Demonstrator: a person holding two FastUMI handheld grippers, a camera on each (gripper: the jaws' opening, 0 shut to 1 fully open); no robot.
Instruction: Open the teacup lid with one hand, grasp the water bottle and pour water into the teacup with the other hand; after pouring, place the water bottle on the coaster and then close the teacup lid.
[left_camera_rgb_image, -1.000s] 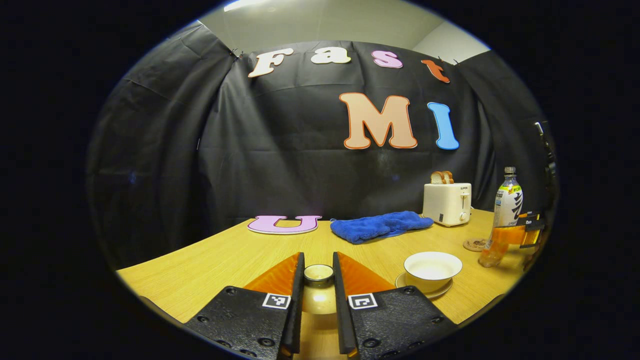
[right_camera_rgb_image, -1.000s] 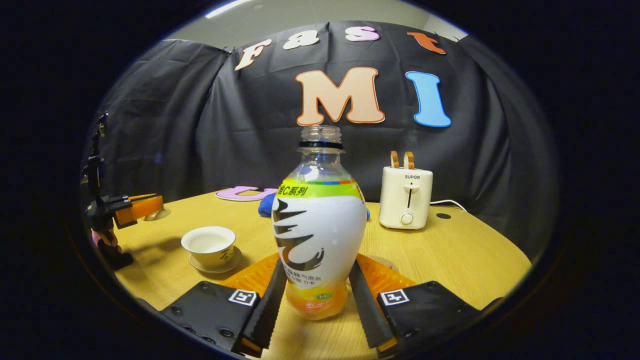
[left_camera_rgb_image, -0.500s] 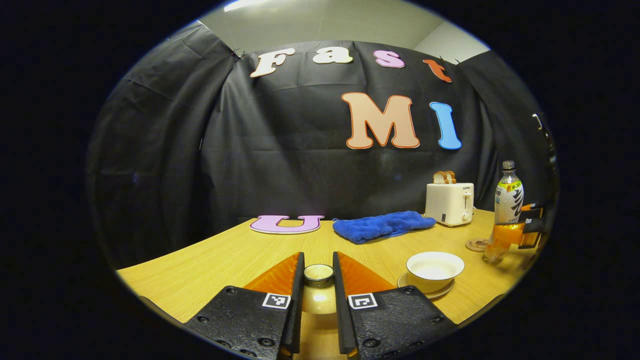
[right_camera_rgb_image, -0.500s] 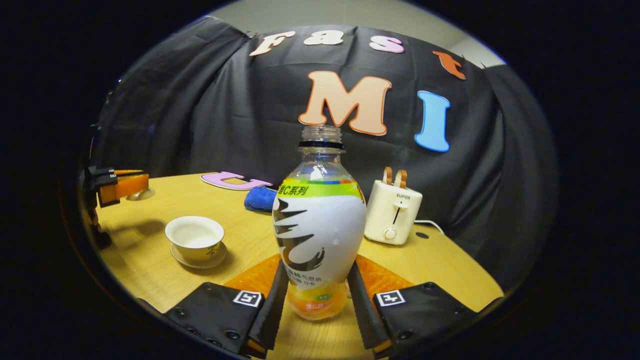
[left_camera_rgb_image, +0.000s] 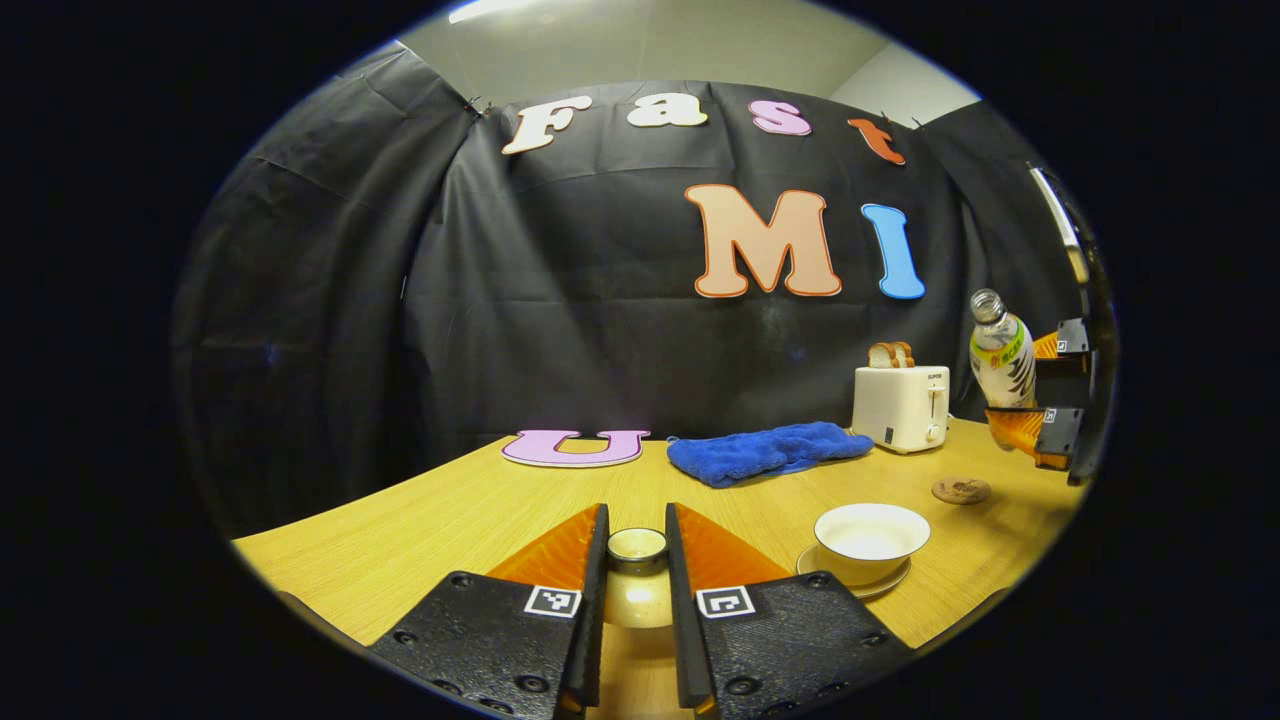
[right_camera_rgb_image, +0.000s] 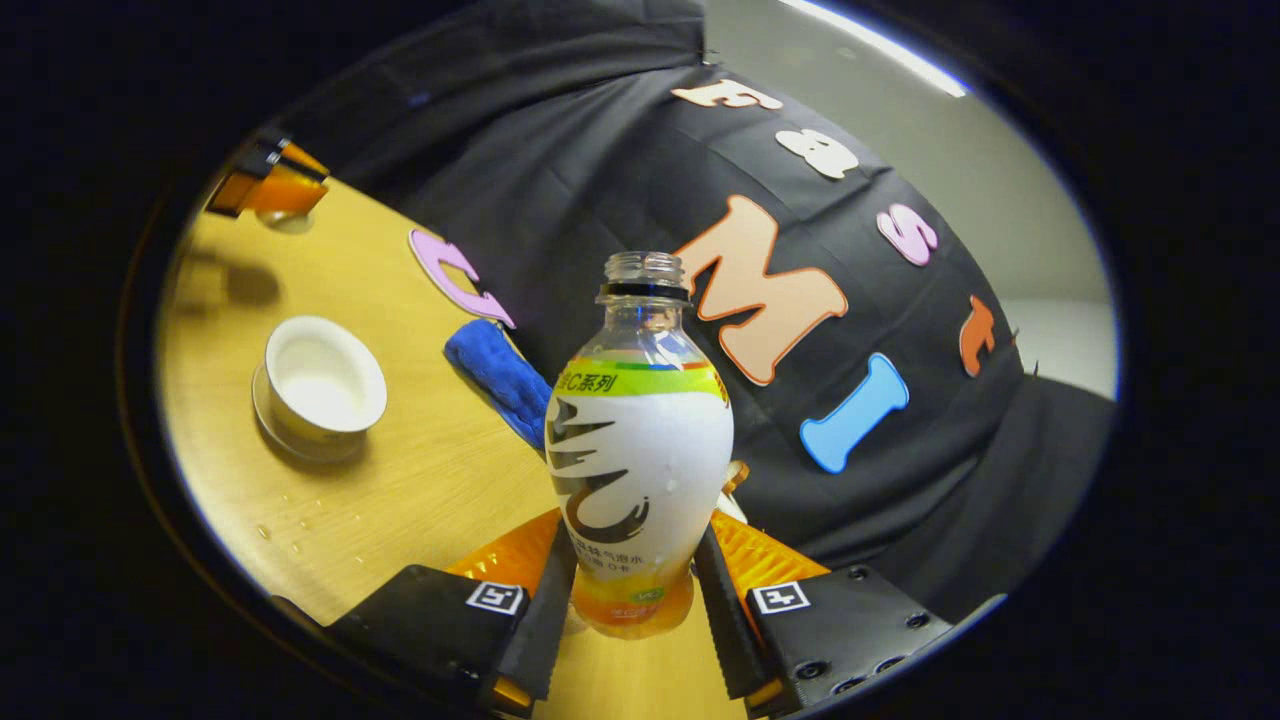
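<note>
Uncapped bottle aloft, tilting toward the cup
Right tongs (right_camera_rgb_image: 632, 590) clamp the label-wrapped clear plastic water bottle (right_camera_rgb_image: 638, 440); left tongs (left_camera_rgb_image: 636, 560) grip the cream ceramic lid (left_camera_rgb_image: 637, 548); a hasty tip could miss the white teacup (right_camera_rgb_image: 322, 380) and wet the wooden tabletop (right_camera_rgb_image: 420, 480).

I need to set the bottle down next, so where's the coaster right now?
In the left gripper view the coaster lies bare on the table's right side, between the teacup and the toaster.

White toaster (left_camera_rgb_image: 897, 407) holding 2 bread slices (left_camera_rgb_image: 889, 354), blue towel (left_camera_rgb_image: 765, 451) beside it on wooden table (left_camera_rgb_image: 420, 520).
</note>
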